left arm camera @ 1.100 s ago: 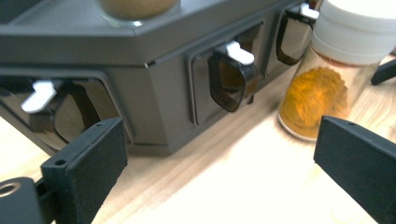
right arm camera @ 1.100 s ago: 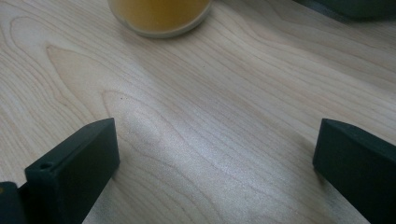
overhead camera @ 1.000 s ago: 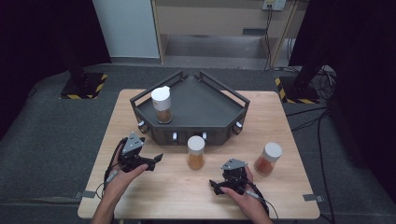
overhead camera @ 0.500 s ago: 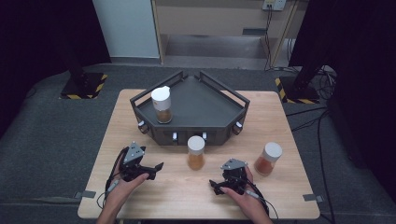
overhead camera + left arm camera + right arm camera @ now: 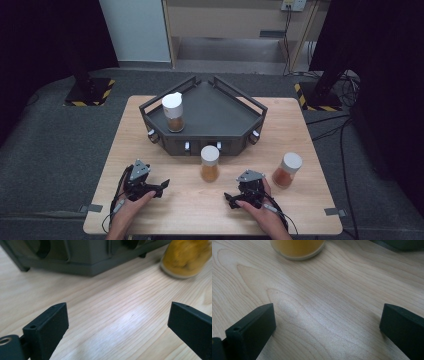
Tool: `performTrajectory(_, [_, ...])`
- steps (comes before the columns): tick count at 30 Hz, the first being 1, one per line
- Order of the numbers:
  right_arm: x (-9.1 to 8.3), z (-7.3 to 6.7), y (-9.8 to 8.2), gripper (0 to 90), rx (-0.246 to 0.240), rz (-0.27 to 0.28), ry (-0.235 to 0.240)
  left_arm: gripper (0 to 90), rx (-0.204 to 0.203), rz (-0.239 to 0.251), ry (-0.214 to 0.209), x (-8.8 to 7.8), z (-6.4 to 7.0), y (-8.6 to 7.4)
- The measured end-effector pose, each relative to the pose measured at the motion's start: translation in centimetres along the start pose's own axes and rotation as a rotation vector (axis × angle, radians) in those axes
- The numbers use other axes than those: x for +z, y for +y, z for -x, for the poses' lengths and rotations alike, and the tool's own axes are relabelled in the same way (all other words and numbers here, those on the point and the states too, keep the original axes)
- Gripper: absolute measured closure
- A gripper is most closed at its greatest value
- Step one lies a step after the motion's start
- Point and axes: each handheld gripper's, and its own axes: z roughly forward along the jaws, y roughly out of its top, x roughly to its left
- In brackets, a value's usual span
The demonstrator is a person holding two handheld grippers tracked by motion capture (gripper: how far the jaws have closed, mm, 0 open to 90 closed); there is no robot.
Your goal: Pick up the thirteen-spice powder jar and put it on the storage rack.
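I have both grippers low over the near edge of the table (image 5: pixel 165 130), each with jaws spread wide and nothing between them. The left gripper (image 5: pixel 159 187) has drawn back toward me and sunk closer to the wood over the last second, while the right gripper (image 5: pixel 231 198) has hardly stirred; I read that as the left hand having finished its last move, with both now free for the next pick. Just beyond them, between the two, stands the middle jar (image 5: pixel 209 163), upright on its base, white lid up, so its long axis runs vertical and it favours no side for a grasp. In the left gripper view it sits at upper right (image 5: pixel 186 257), blurred, and in the right gripper view its base shows at the top (image 5: pixel 298 247), so both tools are angled toward it. To the right, near the right gripper, stands a second jar (image 5: pixel 287 170), also upright. Farther off is the dark tray (image 5: pixel 240 120), with a third jar (image 5: pixel 173 112) upright in its left corner. I judge the middle jar goes next.
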Motion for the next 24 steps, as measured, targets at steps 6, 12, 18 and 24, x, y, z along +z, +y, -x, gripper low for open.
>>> performTrajectory(6, [0.0,0.0,0.0,0.5,0.000,0.000,0.000,2.0,-0.030,-0.035,0.019,0.2,-0.8,-0.6])
performTrajectory(12, [0.0,0.0,0.0,0.5,0.000,0.000,0.000,2.2,-0.063,-0.062,0.035,0.5,-1.4,-0.9])
performTrajectory(18, [0.0,0.0,0.0,0.5,0.000,0.000,0.000,2.4,-0.042,-0.143,0.069,1.0,-0.9,0.3])
performTrajectory(24, [0.0,0.0,0.0,0.5,0.000,0.000,0.000,1.9,-0.032,-0.150,0.079,1.1,-0.6,0.4])
